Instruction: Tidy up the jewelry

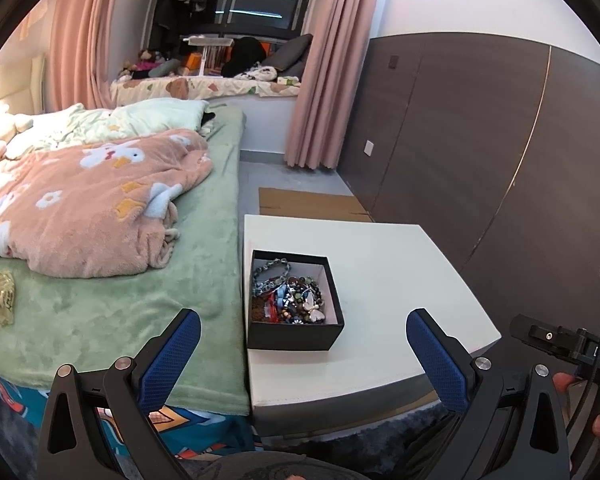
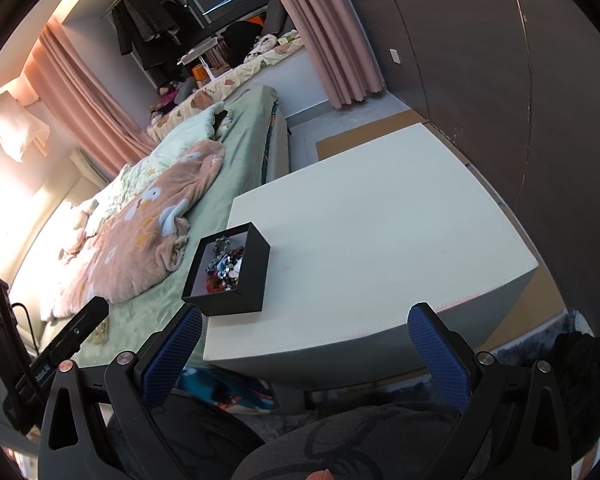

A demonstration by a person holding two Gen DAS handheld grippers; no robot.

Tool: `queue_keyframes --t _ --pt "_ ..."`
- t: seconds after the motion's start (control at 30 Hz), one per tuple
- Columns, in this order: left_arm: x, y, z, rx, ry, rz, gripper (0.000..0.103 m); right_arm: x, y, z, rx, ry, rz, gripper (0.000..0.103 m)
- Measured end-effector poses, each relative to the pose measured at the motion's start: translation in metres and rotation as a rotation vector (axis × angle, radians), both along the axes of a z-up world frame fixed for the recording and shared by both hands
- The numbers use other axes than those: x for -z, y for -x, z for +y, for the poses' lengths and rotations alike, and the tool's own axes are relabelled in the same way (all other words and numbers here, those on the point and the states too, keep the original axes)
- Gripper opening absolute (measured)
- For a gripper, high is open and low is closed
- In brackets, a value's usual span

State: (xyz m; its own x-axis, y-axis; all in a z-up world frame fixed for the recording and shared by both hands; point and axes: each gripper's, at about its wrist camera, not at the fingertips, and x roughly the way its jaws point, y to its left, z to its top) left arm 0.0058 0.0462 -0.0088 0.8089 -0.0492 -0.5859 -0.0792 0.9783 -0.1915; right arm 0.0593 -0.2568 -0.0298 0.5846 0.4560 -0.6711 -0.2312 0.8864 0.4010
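Much of the jewelry [image 1: 290, 296] is too tangled for me to sort out: I can make out beaded bracelets, red and blue bits and a pale butterfly-shaped piece, but not single items. From my right side the near wall of the black box [image 2: 230, 272] hides part of the pile. My own lap fills the bottom of both views, blurred and cut off, and only fingertips of my right hand [image 1: 580, 400] show at the edge of the left view.

My left tongs [image 1: 303, 350] are spread wide and hold nothing; the box sits just ahead of them, between the blue pads and a little toward the left pad. My right tongs [image 2: 305, 346] are equally wide and empty, with the box ahead beside their left pad [image 2: 172, 354].

The box stands on a white table [image 1: 400, 272], at its left edge, next to the bed [image 1: 112, 312]. On the bed's green cover lies a crumpled pink blanket [image 1: 88, 204], ahead and left of my left tongs. Farther ahead hang pink curtains [image 1: 324, 80] by a dark window, and a brown panelled wall [image 1: 480, 128] runs along the right.
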Motion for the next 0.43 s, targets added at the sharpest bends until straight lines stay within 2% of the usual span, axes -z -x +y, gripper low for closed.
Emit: queue_keyframes --t 0.43 --pt "0.0001 0.0008 -0.0001 -0.001 -0.009 -0.003 0.102 0.0002 -0.0013 -0.0019 -0.001 0.001 -0.001 0.103"
